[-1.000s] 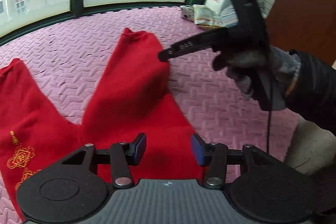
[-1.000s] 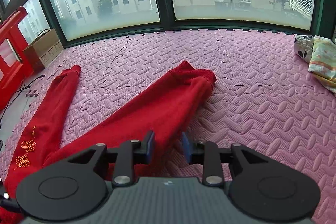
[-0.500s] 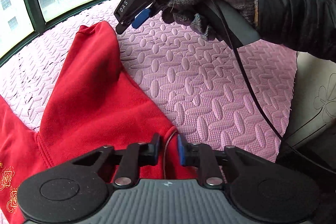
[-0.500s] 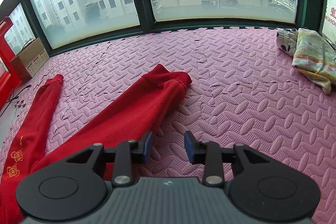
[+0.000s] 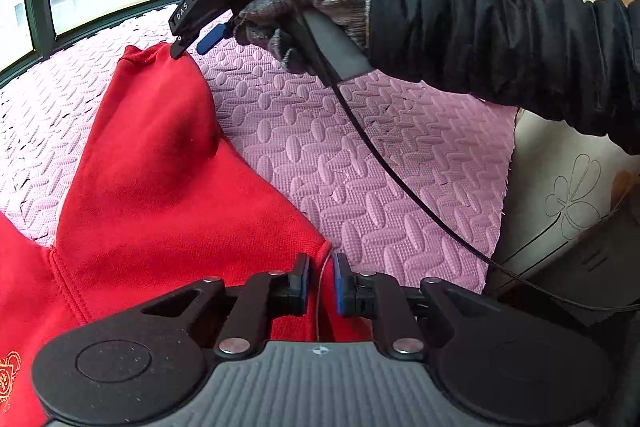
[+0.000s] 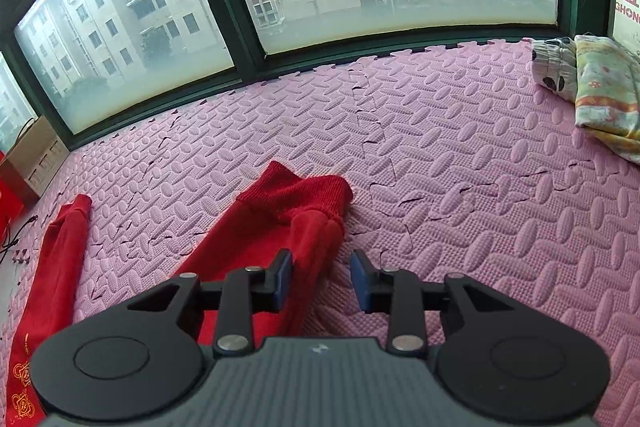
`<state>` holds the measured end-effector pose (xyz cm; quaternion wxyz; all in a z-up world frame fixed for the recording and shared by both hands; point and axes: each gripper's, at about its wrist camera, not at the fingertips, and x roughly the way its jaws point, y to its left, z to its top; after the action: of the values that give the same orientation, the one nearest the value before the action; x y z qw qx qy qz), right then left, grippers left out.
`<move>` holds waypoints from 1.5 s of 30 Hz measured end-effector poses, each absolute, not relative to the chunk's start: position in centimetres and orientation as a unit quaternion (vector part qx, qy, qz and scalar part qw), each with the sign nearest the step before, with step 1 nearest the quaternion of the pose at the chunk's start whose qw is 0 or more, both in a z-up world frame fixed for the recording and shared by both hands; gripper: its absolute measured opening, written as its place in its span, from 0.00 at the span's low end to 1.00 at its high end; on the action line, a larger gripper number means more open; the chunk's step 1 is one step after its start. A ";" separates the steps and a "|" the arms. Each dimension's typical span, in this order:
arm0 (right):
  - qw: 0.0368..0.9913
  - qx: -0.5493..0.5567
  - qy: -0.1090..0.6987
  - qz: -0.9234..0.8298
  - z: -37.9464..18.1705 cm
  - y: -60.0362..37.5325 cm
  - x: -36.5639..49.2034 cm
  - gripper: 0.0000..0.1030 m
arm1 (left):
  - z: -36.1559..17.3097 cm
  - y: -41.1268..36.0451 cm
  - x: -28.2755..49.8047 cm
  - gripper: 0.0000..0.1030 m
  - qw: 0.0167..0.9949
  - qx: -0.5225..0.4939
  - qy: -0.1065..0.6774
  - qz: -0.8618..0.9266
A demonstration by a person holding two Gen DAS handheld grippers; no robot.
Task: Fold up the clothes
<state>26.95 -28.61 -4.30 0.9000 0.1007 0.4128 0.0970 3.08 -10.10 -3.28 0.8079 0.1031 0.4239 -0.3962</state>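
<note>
Red trousers (image 5: 160, 187) with gold embroidery lie spread on the pink foam mat (image 5: 360, 155), legs apart. My left gripper (image 5: 321, 277) is shut on the waistband corner of the trousers, with a drawstring between the pads. My right gripper (image 6: 320, 277) is open and hovers just above the cuff (image 6: 296, 195) of the right trouser leg. In the left wrist view the right gripper (image 5: 192, 43) reaches down over that cuff, held by a gloved hand. The other leg (image 6: 60, 259) lies at the left.
Folded patterned cloths (image 6: 592, 87) lie at the mat's far right. A cardboard box (image 6: 36, 155) stands at the far left by the green-framed windows. A black cable (image 5: 400, 179) hangs from the right gripper. The mat's edge meets white furniture (image 5: 568, 195) at the right.
My left gripper has closed on the waistband corner. My right gripper has moved forward and down to the trouser cuff and opened wider.
</note>
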 end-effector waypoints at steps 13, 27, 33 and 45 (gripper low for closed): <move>0.903 0.044 0.420 0.085 -5.9 -25.9 30.5 0.11 | -4.0 -10.2 3.5 0.15 0.797 0.091 0.434 -0.409; 0.905 0.008 0.396 0.154 -0.9 -25.3 23.0 0.26 | -1.2 -6.0 1.2 0.49 0.846 0.079 0.402 -0.340; 0.889 0.001 0.409 0.205 -0.8 -23.5 17.9 0.28 | -0.8 -1.5 0.2 0.52 0.875 0.046 0.405 -0.261; 0.861 -0.047 0.411 0.298 -1.3 -19.8 8.8 0.33 | -2.7 7.4 1.3 0.50 0.894 -0.039 0.431 -0.118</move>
<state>8.78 -19.82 -1.34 0.8605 -0.0466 0.4108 0.2975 1.26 7.41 -2.72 0.8938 -0.0387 0.4310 -0.1175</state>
